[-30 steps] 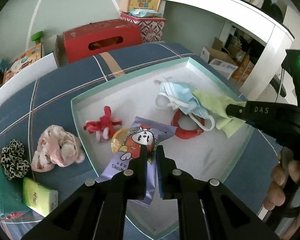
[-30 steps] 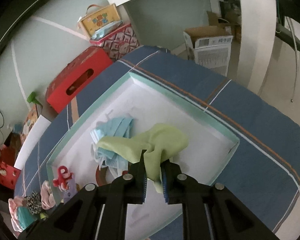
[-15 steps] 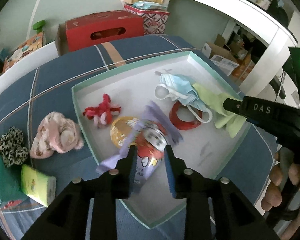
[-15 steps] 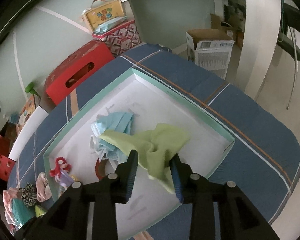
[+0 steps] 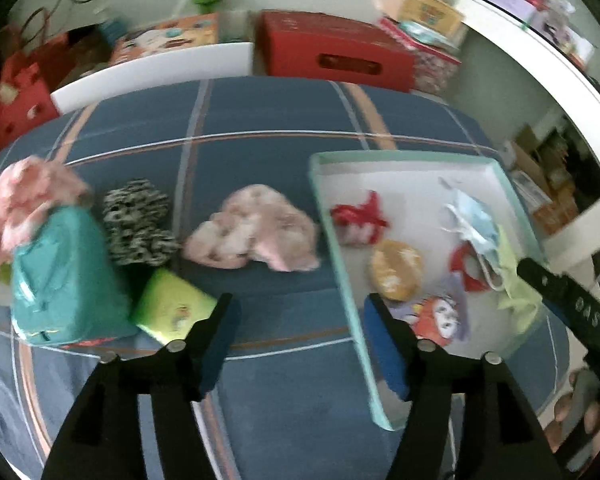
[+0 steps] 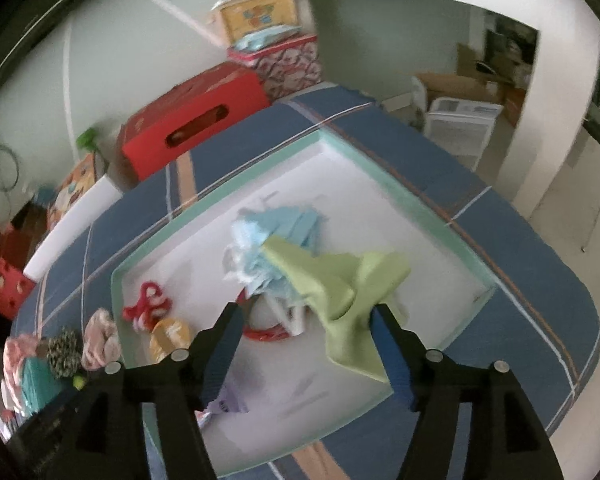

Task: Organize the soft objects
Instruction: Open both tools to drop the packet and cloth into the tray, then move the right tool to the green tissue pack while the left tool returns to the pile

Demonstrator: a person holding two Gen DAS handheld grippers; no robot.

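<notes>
Opening both grippers, we see the green cloth (image 6: 340,292) lying against our right gripper's (image 6: 306,344) inner finger inside the tray (image 6: 432,216); our left gripper (image 5: 300,340), empty, straddles the tray's edge.

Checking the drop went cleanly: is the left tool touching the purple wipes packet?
Apart. In the left wrist view the left tool is opening over bare blanket, while the purple wipes packet lies inside the tray.

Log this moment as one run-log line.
left gripper: opening, empty, over bedcover | right gripper: opening, green cloth released in tray | wipes pack: in tray | pink scrunchie: outside tray
</notes>
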